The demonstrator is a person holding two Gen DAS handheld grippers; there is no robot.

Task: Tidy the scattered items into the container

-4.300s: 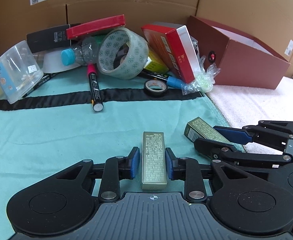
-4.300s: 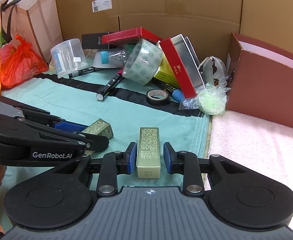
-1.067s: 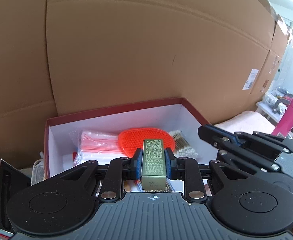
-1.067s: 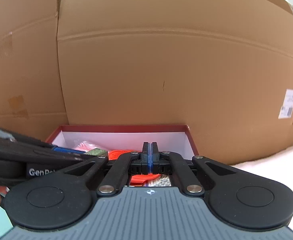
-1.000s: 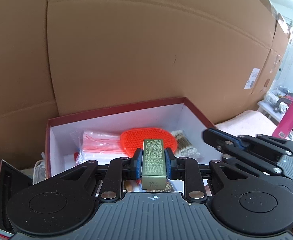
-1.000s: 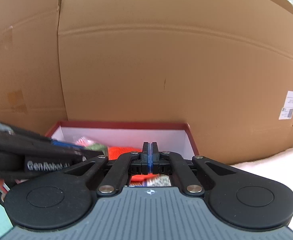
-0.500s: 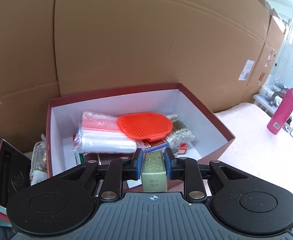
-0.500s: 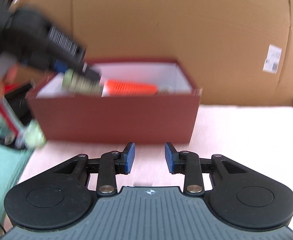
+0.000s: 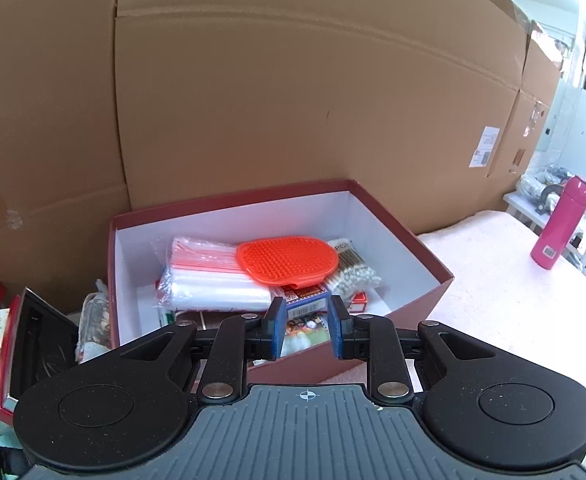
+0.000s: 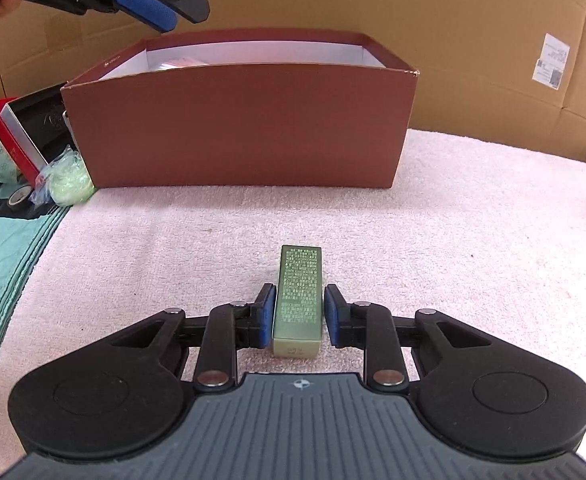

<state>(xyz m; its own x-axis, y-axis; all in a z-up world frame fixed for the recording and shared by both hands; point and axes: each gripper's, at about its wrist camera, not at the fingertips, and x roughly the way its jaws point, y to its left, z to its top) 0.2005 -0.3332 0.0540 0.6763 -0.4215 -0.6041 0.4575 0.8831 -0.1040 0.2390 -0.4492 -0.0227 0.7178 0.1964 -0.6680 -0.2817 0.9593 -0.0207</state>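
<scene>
A dark red container [image 10: 237, 120] with a white inside stands on the pink towel [image 10: 473, 240]. In the left wrist view the container [image 9: 433, 268] holds an orange brush [image 9: 289, 258], clear zip bags [image 9: 213, 284] and cotton swabs [image 9: 353, 270]. My left gripper [image 9: 307, 330] hovers over its near wall, jaws closing a little with nothing between them. From the right wrist view the left gripper [image 10: 149, 4] shows at top left. A gold box [image 10: 299, 288] lies on the towel between the pads of my right gripper [image 10: 298, 316]. Its jaws are closing, with a thin gap at the right pad.
A cardboard wall [image 9: 293, 100] rises behind the container. To its left lie a red tin [image 10: 25, 136], a green bagged item [image 10: 69, 186] and a tape roll [image 10: 19, 198] by the teal cloth [image 10: 1, 248]. A pink bottle [image 9: 559, 224] stands far right.
The gold box has left my left gripper's pads, over the container. My right gripper dropped from above the container to the towel, opened, and now straddles the other gold box.
</scene>
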